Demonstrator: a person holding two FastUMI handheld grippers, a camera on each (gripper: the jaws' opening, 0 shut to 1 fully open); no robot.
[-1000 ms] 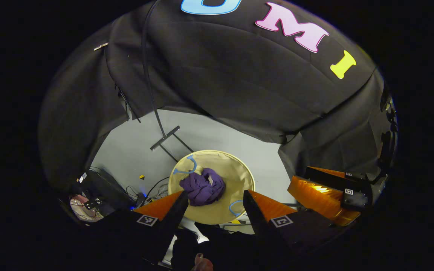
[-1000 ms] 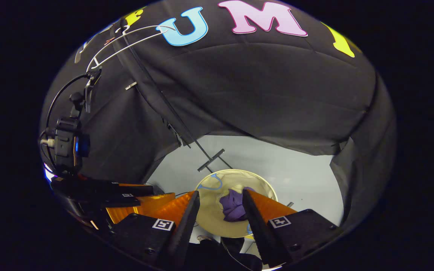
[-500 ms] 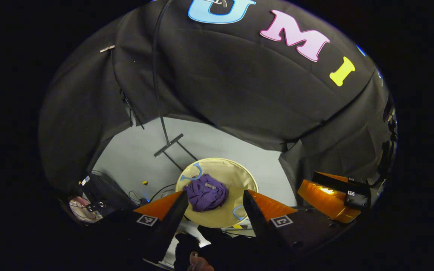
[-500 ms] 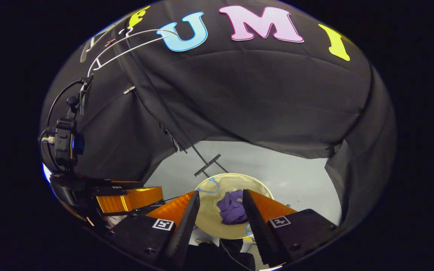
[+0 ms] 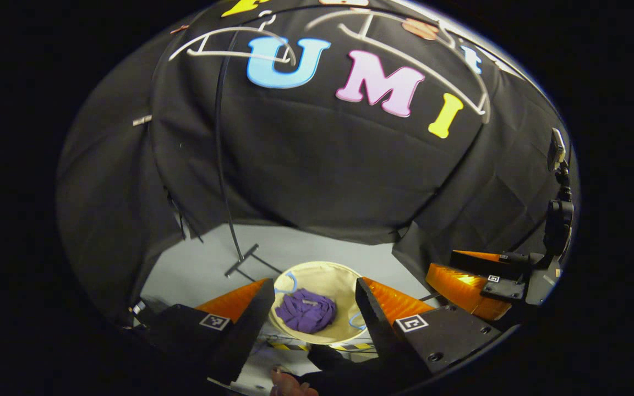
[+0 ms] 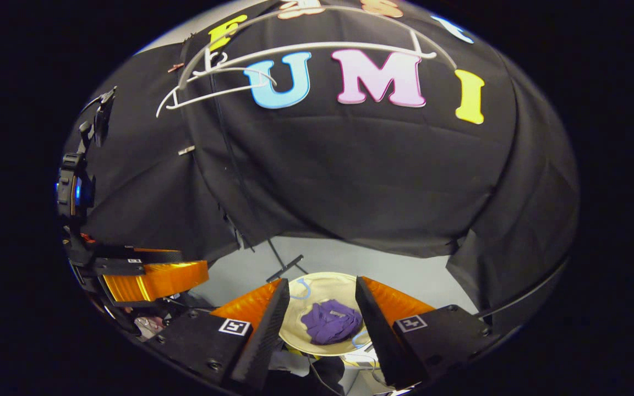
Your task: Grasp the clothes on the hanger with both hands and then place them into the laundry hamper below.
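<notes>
Below, the purple clothes [image 5: 305, 311] lie bunched inside the round cream hamper [image 5: 344, 275] on the grey floor [image 5: 196, 264], with bare floor all around its rim. Both the left gripper [image 5: 311, 324] and right gripper [image 6: 317, 324] hang above it, jaws apart and holding nothing. White hangers [image 6: 317, 48] hang high against the black cloth wall, and a thin black stand [image 5: 242, 259] sits just behind the hamper.

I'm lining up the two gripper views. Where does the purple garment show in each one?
Left gripper view: the purple garment lies low at centre, between that gripper's fingers.
Right gripper view: it lies low at centre too, between the fingers.
Shared landmark: the round cream hamper holding it.
</notes>
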